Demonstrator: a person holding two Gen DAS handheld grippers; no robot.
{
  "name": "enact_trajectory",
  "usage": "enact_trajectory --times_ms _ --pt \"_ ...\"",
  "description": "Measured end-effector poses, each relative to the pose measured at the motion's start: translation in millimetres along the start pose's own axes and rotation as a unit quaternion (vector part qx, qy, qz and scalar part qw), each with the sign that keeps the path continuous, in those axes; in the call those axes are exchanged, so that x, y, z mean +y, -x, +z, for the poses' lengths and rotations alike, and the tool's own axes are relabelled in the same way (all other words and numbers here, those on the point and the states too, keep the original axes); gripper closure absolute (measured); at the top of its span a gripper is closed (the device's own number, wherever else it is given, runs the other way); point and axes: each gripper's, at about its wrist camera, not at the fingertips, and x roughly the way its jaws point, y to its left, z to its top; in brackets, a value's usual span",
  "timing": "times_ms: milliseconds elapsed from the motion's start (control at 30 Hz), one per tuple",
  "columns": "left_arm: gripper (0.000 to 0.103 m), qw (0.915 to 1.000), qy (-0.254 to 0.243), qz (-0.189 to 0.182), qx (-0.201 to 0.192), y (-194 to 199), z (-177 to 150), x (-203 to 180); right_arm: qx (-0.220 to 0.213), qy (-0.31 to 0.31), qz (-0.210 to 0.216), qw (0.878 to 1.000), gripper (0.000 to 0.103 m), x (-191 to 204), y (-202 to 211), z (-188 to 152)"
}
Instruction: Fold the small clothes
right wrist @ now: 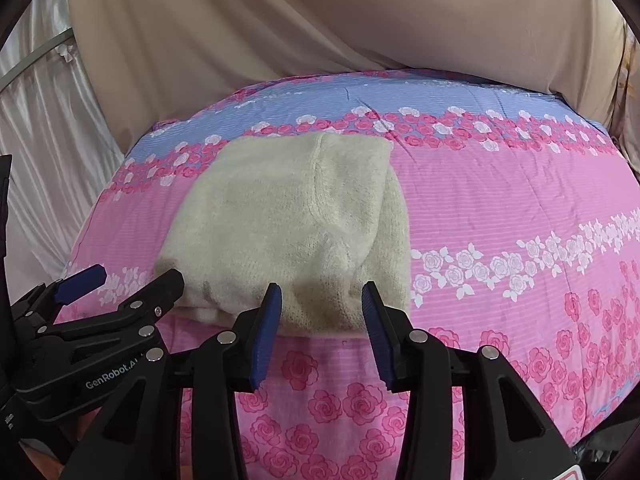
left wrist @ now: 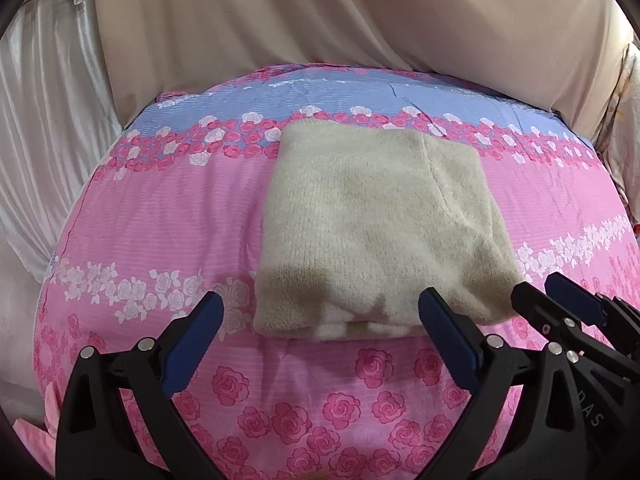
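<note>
Both grippers hang low at the bottom of their frames. The left gripper (left wrist: 320, 308) has its jaws spread wide, the right gripper (right wrist: 322, 298) narrower, neither gripping anything. The folded cream sweater (left wrist: 368, 224) sits mid-frame on the pink rose bedspread (left wrist: 152, 216), beige drape (left wrist: 320, 12) up top.

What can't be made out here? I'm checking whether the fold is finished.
- Layers inside the cream sweater: hidden by its own top layer, both views.
- Its near edge: partly covered by the right gripper, right wrist view.
- Far side of the floral bedspread: cut off by the fisheye edge.
</note>
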Motion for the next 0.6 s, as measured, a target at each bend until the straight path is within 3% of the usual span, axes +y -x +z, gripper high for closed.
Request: enact_trajectory --times_ms 233,600 --pt "0.007 0.9998 0.011 -0.009 -0.015 4.4 -0.2 3.1 0.005 -0.003 0.001 1.0 0.062 -2.5 -2.9 0.1" --pt "0.007 0.9995 -0.002 0.032 -0.007 0.8 0.5 -1.7 0.009 0.001 0.002 1.0 0.058 -0.5 -6.0 -0.1"
